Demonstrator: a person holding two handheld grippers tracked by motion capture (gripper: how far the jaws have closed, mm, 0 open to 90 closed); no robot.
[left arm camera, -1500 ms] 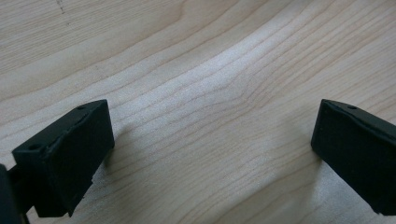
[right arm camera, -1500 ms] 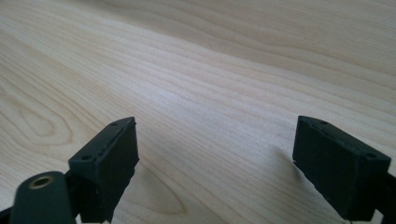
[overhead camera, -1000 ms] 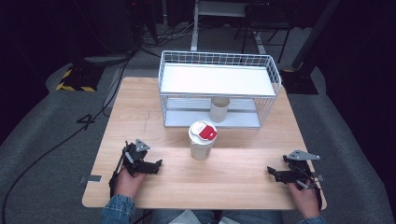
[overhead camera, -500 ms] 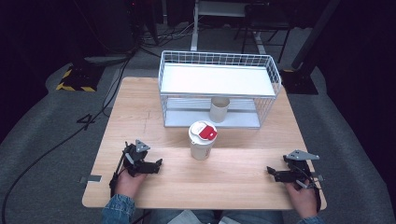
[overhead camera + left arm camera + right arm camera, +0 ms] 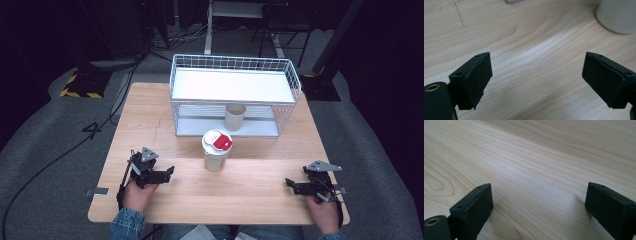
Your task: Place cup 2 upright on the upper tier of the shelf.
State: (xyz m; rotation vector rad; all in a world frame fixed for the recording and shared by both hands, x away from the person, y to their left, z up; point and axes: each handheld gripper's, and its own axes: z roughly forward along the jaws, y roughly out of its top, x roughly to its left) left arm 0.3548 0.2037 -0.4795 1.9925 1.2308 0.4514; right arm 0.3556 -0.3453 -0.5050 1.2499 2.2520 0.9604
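Lidded cup (image 5: 216,150) w/ red tab sits mid-frame on the table (image 5: 250,200), just in front of the wire rack (image 5: 235,95), untouched. Left gripper (image 5: 167,171) lower left & right gripper (image 5: 290,183) lower right both rest w/ jaws apart, nothing between them. Looks like the work's barely started: reach, grab & any move of the cup all left.

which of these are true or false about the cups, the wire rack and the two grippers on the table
1. The lidded paper cup stands on the table in front of the wire rack. True.
2. The left gripper is shut on the lidded cup. False: its jaws stand open over bare wood, apart from the cup.
3. An open cup stands on the rack's lower shelf. True.
4. The right gripper holds a cup. False: nothing is between its open jaws.
5. The lidded cup's lid has a red patch. True.
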